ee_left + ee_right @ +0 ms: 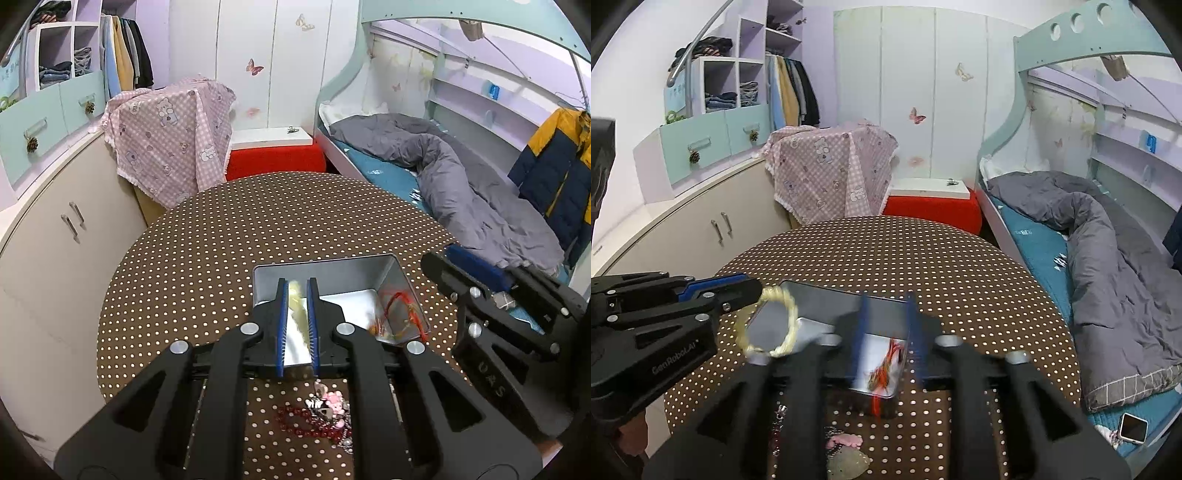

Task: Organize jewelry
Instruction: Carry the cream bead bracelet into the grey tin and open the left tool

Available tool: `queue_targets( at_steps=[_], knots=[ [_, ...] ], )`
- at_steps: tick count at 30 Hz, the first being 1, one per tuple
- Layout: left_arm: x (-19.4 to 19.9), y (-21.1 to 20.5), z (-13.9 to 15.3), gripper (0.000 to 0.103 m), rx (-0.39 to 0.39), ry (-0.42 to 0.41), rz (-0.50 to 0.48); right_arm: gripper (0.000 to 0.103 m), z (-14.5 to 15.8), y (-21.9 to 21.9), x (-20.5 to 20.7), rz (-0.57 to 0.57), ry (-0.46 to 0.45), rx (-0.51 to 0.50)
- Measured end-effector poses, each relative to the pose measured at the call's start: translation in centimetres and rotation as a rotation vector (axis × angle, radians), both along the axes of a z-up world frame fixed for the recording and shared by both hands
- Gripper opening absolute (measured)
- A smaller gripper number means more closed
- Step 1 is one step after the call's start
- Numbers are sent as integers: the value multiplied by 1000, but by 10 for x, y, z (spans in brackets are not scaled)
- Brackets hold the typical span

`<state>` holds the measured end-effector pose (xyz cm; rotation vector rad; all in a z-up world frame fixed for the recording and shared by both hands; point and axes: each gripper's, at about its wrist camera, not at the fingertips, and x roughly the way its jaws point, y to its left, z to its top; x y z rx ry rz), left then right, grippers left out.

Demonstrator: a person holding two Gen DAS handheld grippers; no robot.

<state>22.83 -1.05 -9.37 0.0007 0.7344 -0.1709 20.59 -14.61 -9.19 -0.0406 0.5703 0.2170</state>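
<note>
Pale yellow braided bracelet [768,321] is being pinched at its top edge in the narrow left gripper [296,291], hanging over the open metal tin [397,275]. Right gripper [886,306] is being held parted, empty, above a red cord [886,363] lying inside

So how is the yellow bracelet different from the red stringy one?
The yellow bracelet is a pale, braided ring hanging at the left claw, above the tin. The red string bracelet is thin, tangled and bright, and lies loose inside the tin. Both are jewelry at the same tin.
</note>
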Motion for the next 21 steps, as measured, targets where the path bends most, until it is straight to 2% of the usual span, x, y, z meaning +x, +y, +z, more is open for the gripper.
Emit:
queue_targets(
  at_steps=[1, 2, 3, 21],
  knots=[
    [1, 1, -1, 28, 2, 3, 2, 51, 0, -1, 0, -15, -5, -7],
    [2, 2, -1, 57, 3, 4, 7, 52, 1, -3, -1, -27, -10, -13],
    [0, 3, -1, 64, 1, -10, 18, 53, 0, -5, -1, -37, -11, -13],
    [-4, 9, -1, 64, 21, -1, 31, 60, 1, -26, -8, -88, -3, -17]
  ],
)
